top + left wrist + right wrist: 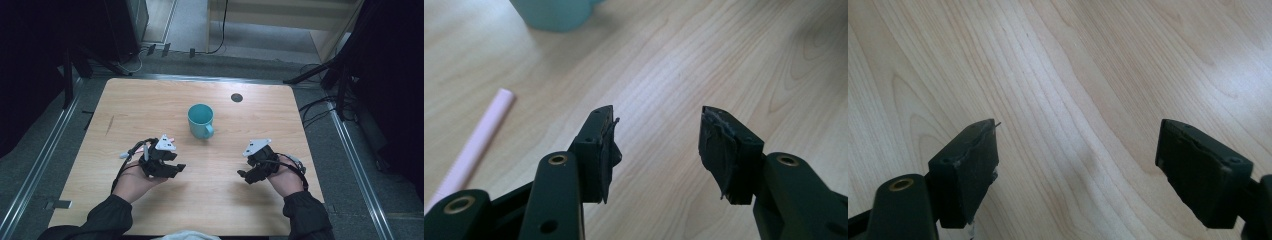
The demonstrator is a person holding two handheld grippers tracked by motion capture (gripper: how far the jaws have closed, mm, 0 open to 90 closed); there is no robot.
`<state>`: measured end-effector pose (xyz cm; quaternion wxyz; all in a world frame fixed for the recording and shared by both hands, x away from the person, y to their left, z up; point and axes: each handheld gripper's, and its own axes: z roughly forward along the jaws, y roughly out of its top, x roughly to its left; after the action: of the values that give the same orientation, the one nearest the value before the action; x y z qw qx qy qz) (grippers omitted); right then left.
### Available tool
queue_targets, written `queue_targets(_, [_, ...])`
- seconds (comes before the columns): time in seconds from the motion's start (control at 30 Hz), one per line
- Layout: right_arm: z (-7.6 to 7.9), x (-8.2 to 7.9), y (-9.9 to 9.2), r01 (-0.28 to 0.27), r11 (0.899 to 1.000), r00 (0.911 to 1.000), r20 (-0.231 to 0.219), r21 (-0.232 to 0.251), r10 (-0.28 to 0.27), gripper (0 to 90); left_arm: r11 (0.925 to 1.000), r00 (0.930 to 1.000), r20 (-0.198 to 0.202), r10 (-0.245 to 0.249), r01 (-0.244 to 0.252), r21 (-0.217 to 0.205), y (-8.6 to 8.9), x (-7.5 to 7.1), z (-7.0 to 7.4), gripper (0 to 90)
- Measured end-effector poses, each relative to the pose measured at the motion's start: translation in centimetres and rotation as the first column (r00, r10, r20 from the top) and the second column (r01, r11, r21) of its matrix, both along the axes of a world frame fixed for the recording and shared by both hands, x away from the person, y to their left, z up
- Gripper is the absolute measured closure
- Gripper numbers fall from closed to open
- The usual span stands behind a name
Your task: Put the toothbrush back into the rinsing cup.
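Note:
A teal mug (pixel 201 120) stands upright near the middle of the wooden table (pixel 150 100), handle toward the near right; its base (pixel 555 12) shows at the top of the left gripper view. A pale pink straw (pixel 474 145) lies on the wood to the left of my left gripper's jaws. My left gripper (pixel 181 167) rests low at the near left, open, nothing between its fingers (pixel 656 150). My right gripper (pixel 244 176) sits at the near right, open wide over bare wood (pixel 1075 165). Both point toward the table's middle, short of the mug.
A small dark round hole (pixel 237 97) sits in the table at the back right. Metal rails (pixel 50 150) run along both sides of the table, and cables lie on the floor (pixel 315 107) at the right and behind.

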<state>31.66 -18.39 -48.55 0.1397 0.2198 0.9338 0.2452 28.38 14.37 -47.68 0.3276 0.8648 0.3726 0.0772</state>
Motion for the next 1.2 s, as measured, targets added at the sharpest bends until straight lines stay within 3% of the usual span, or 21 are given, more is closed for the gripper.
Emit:
queue_targets(0.5, [0.0,0.6,-0.8,0.007,1.000,1.0000,-0.004,0.006,-0.007,17.5,0.9988,0.9989,-0.021,0.043,-0.043,-0.024,1.0,0.1,0.3,61.6])
queue_targets(0.63, [0.0,0.6,-0.5,0.003,1.000,1.0000,-0.006,0.004,-0.003,17.4,0.9986,0.9982,-0.032,0.051,-0.051,-0.014,1.1,-0.1,0.4,66.7])
queue_targets(0.87, [-0.1,0.7,-0.1,-0.008,1.000,1.0000,-0.003,-0.003,0.008,17.3,0.9987,0.9987,-0.010,0.050,-0.050,0.013,1.3,-0.5,0.9,81.9])
queue_targets(1.0, [-0.1,0.8,0.0,-0.008,1.000,0.9999,-0.006,-0.006,0.008,17.5,0.9975,0.9989,-0.006,0.047,-0.046,0.053,1.6,-0.5,0.9,88.6])
queue_targets(1.2, [-0.2,0.9,0.4,-0.023,1.000,0.9997,-0.006,-0.016,0.023,17.6,0.9954,0.9971,-0.002,0.076,-0.075,0.059,2.2,-0.3,0.8,89.7])
